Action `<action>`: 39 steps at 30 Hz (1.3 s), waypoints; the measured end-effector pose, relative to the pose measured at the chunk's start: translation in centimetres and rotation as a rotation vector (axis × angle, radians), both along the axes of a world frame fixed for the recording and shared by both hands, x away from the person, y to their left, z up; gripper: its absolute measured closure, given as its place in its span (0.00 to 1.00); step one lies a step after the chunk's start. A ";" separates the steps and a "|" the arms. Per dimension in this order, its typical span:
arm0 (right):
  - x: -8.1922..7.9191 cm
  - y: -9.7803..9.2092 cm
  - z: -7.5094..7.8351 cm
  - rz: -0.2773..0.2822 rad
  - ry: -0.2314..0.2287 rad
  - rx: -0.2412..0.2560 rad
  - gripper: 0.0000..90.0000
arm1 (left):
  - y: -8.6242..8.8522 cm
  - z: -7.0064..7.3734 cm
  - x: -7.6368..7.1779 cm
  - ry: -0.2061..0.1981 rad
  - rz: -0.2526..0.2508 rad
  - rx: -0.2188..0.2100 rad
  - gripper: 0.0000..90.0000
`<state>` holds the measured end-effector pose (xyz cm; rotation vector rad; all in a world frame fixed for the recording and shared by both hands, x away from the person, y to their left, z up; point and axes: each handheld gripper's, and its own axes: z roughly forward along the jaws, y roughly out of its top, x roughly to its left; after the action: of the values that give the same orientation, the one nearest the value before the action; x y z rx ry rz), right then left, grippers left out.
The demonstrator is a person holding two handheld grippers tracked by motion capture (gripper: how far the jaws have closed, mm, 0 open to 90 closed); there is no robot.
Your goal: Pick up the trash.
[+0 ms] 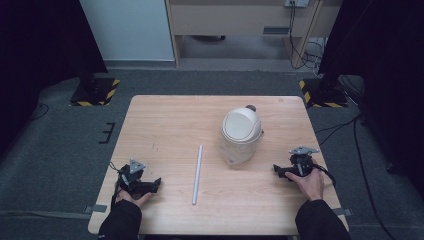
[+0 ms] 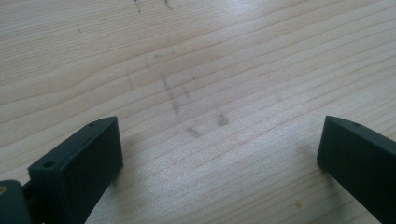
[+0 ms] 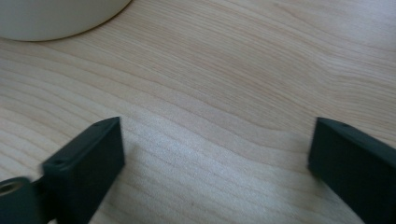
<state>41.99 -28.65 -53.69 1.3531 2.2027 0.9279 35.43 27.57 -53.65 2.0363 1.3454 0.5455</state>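
A cream bin [image 1: 241, 134] with a domed swing lid stands right of the middle of the wooden table [image 1: 165, 120]. Left of it a thin white rod [image 1: 198, 174] lies flat, running front to back. My left gripper [image 1: 156, 184] rests near the front left corner, held by a hand, its jaws pointing right toward the rod. In the left gripper view it [image 2: 219, 135] is open over bare wood. My right gripper [image 1: 277, 170] rests at the front right, jaws pointing left toward the bin. It [image 3: 217, 133] is open and empty, with the bin's base [image 3: 56, 18] just ahead.
A small brown object [image 1: 251, 107] peeks from behind the bin. Bare wood lies between the rod and each gripper. On the floor beyond the table, two stands with yellow-black striped bases [image 1: 95, 90] [image 1: 325, 92] flank it.
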 end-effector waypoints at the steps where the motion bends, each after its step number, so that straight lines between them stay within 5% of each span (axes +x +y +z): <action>1: -0.2 -0.2 0.3 -0.005 0.010 0.006 0.21 | 0.0 0.0 0.0 0.001 -0.001 -0.002 0.00; 4: -0.3 -0.4 0.7 -0.019 0.021 0.017 0.23 | 0.1 0.0 0.1 0.000 -0.011 0.000 0.00; 8: -0.7 -0.5 1.9 -0.044 -0.046 0.077 0.24 | 0.2 0.0 0.4 0.001 -0.016 -0.003 0.00; 14: -1.7 -0.4 5.1 -0.053 -0.222 0.201 0.24 | 0.3 0.0 0.3 -0.001 -0.010 -0.008 0.00; 31: -2.7 1.6 10.3 -0.052 -0.342 0.215 0.23 | 0.1 0.0 0.3 0.001 -0.011 0.002 0.00; 39: -1.7 3.5 13.0 -0.059 -0.395 0.240 0.17 | 0.0 0.0 0.3 0.001 -0.002 0.002 0.00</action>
<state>40.30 -25.19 -40.65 1.2010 1.7893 1.3419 35.74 27.58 -53.64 2.0396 1.3431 0.5454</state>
